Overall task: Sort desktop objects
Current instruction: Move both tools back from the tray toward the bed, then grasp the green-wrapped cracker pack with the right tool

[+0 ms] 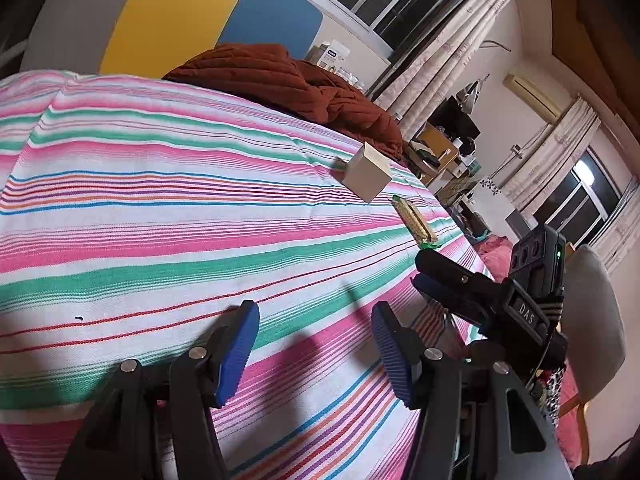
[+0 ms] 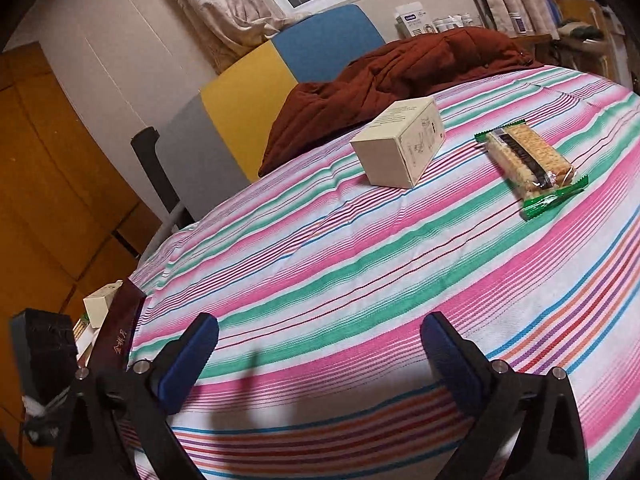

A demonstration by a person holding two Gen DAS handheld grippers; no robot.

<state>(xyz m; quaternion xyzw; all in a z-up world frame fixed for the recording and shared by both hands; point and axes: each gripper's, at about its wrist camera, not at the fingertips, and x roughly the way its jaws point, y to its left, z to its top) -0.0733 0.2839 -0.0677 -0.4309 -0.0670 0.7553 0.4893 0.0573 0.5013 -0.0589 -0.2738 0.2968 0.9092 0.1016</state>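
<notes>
The striped cloth (image 2: 340,264) covered the whole work surface, which looked like a bed rather than a table.

Left hand-held gripper (image 1: 316,354): its 2 blue pads (image 1: 236,352) stood apart at a moderate gap, with nothing between them. It hung over bare striped cloth, well apart from the task objects.

Right hand-held gripper (image 2: 320,364): its jaws stood wide, and nothing lay between the pads (image 2: 188,360). In the left wrist view the right hand-held gripper (image 1: 444,284) appeared at the right edge, above the cloth near its border, with a small green light on its body.

Task objects:
1. A white box (image 2: 400,140) lay on the cloth, ahead of the right hand-held gripper and well apart from it. The same white box (image 1: 368,178) showed in the left wrist view, far ahead and to the right.
2. A snack packet (image 2: 530,166) with green ends lay just beside the box, on its right, not touching it. In the left wrist view the snack packet (image 1: 414,222) lay nearer to the camera than the box.

A rust-brown quilted jacket (image 2: 400,76) lay bunched behind the box. At the left edge of the right wrist view, a dark red box (image 2: 116,332) held a small white box; the rest of its contents could not be made out.
</notes>
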